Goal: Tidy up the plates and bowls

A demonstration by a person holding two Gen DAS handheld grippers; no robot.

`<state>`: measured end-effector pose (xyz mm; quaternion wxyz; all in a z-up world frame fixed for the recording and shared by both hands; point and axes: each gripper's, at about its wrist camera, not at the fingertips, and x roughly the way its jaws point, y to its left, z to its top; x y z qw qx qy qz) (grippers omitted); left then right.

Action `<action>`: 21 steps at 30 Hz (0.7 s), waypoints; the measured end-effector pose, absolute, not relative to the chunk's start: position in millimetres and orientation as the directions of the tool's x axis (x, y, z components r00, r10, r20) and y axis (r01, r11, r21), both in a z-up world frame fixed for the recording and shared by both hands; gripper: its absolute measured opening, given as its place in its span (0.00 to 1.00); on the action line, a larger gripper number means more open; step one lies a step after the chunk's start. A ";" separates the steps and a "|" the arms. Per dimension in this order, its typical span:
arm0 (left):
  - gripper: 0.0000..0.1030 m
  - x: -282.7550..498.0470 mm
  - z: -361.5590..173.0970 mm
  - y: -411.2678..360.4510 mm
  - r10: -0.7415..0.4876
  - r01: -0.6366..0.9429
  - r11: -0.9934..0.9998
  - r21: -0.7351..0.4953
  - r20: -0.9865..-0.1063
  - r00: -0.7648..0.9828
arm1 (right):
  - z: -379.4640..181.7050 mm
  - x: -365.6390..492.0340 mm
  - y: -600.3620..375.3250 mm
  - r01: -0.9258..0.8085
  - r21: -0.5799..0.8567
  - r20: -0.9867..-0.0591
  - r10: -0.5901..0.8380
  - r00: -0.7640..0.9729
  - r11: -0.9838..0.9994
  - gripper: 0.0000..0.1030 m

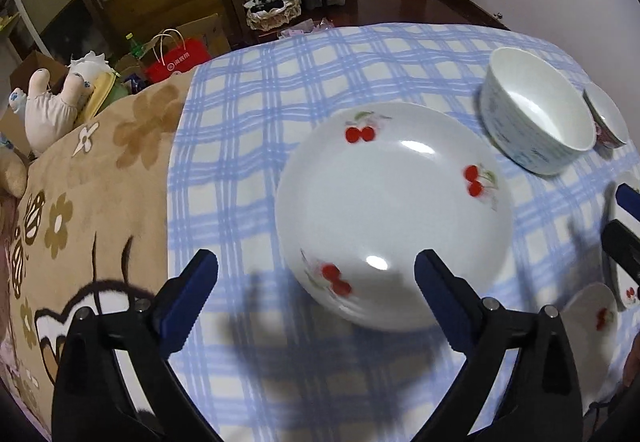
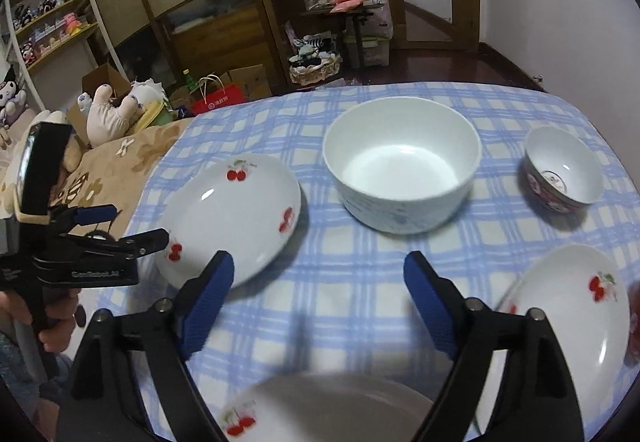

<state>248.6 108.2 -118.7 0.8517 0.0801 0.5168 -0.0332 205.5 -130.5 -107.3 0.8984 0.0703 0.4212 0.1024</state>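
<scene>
A white cherry-print plate [image 1: 394,217] lies on the blue checked cloth [image 1: 248,113]. My left gripper [image 1: 316,266] hovers open over its near rim, touching nothing. Behind it to the right stand a large white bowl [image 1: 536,109] and a small red-patterned bowl [image 1: 608,117]. In the right wrist view my right gripper [image 2: 320,266] is open above bare cloth, with the large bowl [image 2: 402,165] ahead of it. That view also holds the small bowl [image 2: 564,169], the left plate [image 2: 232,217], a second plate [image 2: 560,322] and a third plate [image 2: 328,406] under the gripper. The left gripper [image 2: 128,226] shows at the left.
A brown flowered blanket [image 1: 100,169] covers the surface left of the cloth. Plush toys [image 2: 112,109], cardboard boxes and a red bag [image 2: 218,99] crowd the floor beyond the far left edge. Wooden cabinets and a small cluttered table stand behind.
</scene>
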 end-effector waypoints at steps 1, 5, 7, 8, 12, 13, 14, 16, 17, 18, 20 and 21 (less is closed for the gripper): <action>0.95 253.7 -121.8 110.0 0.027 0.139 0.985 0.101 -0.889 0.458 | -109.4 211.0 -127.8 -0.124 0.219 -0.744 0.248 0.620 0.968 0.89; 0.95 273.0 -134.5 114.9 0.002 0.164 0.983 0.077 -0.909 0.417 | -119.7 230.1 -118.0 -0.124 0.226 -0.758 0.254 0.601 0.966 0.90; 0.94 278.8 -139.3 117.2 -0.002 0.162 0.984 0.070 -0.914 0.405 | -126.4 239.5 -113.3 -0.131 0.239 -0.772 0.270 0.575 0.962 0.90; 0.94 281.7 -142.6 118.4 -0.005 0.157 0.986 0.063 -0.917 0.399 | -129.2 243.1 -112.0 -0.131 0.247 -0.775 0.277 0.568 0.960 0.90; 0.94 290.0 -152.3 122.2 -0.002 0.135 0.989 0.055 -0.922 0.386 | -141.5 255.6 -105.8 -0.129 0.268 -0.790 0.294 0.539 0.955 0.90; 0.94 292.2 -154.7 123.5 -0.004 0.131 0.990 0.050 -0.924 0.381 | -144.6 257.3 -104.7 -0.129 0.264 -0.792 0.291 0.538 0.956 0.90; 0.94 294.9 -158.0 124.9 -0.005 0.127 0.991 0.046 -0.928 0.373 | -147.4 259.8 -103.1 -0.127 0.260 -0.794 0.287 0.537 0.957 0.89; 0.94 299.9 -164.2 127.2 -0.006 0.118 0.992 0.039 -0.934 0.358 | -152.0 263.6 -101.8 -0.122 0.258 -0.794 0.283 0.539 0.958 0.89; 0.94 301.2 -166.2 128.3 -0.010 0.114 0.993 0.033 -0.935 0.355 | -154.8 265.6 -101.3 -0.120 0.260 -0.795 0.283 0.537 0.958 0.89; 0.94 302.2 -168.6 129.1 -0.016 0.113 0.993 0.026 -0.936 0.351 | -157.8 267.8 -100.7 -0.116 0.263 -0.797 0.283 0.533 0.958 0.86; 0.94 304.6 -174.7 129.9 -0.045 0.125 0.992 -0.004 -0.944 0.326 | -162.8 271.2 -100.2 -0.107 0.258 -0.807 0.275 0.522 0.960 0.77; 0.90 305.3 -176.8 129.7 -0.049 0.129 0.992 -0.008 -0.945 0.323 | -165.5 272.4 -100.2 -0.106 0.254 -0.814 0.272 0.512 0.961 0.69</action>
